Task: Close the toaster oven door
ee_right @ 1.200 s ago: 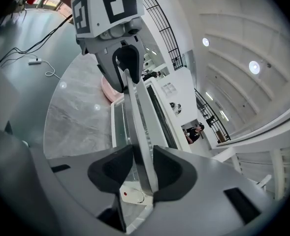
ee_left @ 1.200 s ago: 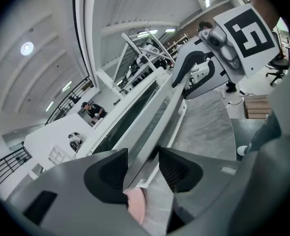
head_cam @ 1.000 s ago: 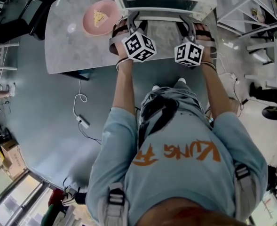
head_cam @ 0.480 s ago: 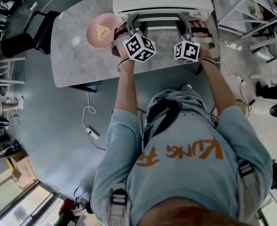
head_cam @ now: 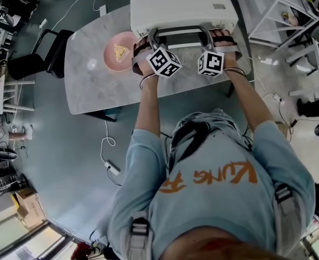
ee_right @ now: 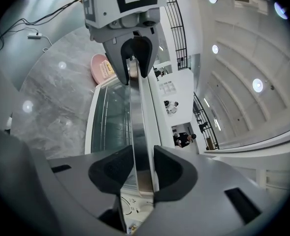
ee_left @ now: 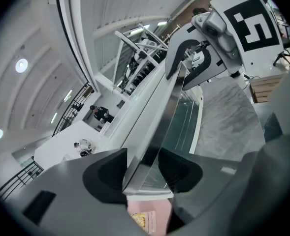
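Left gripper and right gripper both clamped on door handle. White toaster oven sits at far edge of table (door almost shut, pink plate just left).

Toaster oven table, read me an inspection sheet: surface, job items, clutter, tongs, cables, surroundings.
Surface: grey marbled table, carrying the oven and one plate.
Job's things: white toaster oven at the far edge. Its door stands close to the oven front, but whether it is fully shut cannot be told. The door handle is gripped near both ends.
Clutter: pink plate with a piece of food, left of the oven.
Grippers: left gripper has its tongs clamped on the handle. Right gripper has its tongs, just closed further, clamped on it too.
Cables: white cable on the floor beside the table.
Surroundings: black chair at left, white shelving at right.
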